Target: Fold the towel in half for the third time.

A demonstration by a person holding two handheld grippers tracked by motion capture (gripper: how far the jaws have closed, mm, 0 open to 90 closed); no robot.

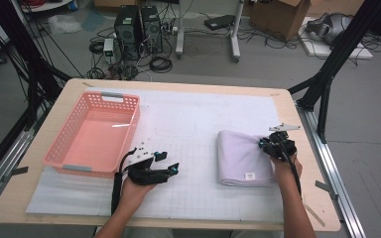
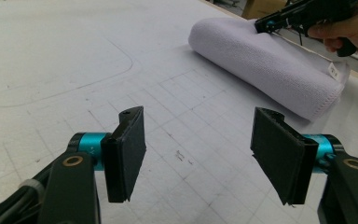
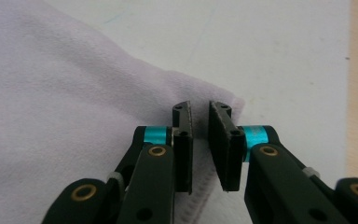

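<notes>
Now the right gripper (image 3: 199, 140) is closing in on the folded towel's (image 1: 243, 156) far corner.
Its jaws stand nearly shut with a thin gap, no cloth visibly pinched; next likely calls for a firm pinch. The left gripper (image 2: 198, 154) hangs wide open, empty, beside the pink basket (image 1: 59, 148).

On the table (image 1: 49, 198) we see a sheet (image 1: 203, 119) covering most of the top. On the sheet's left part sits the basket (image 1: 92, 134); on its right part lies the folded towel (image 1: 240, 156). The left gripper (image 1: 166, 166) rests just right of the basket's near corner, well apart from the towel. The right gripper (image 1: 270, 144) is at the towel's far right edge. Behind the table, 2 computer towers (image 1: 139, 27) stand on the floor.
</notes>
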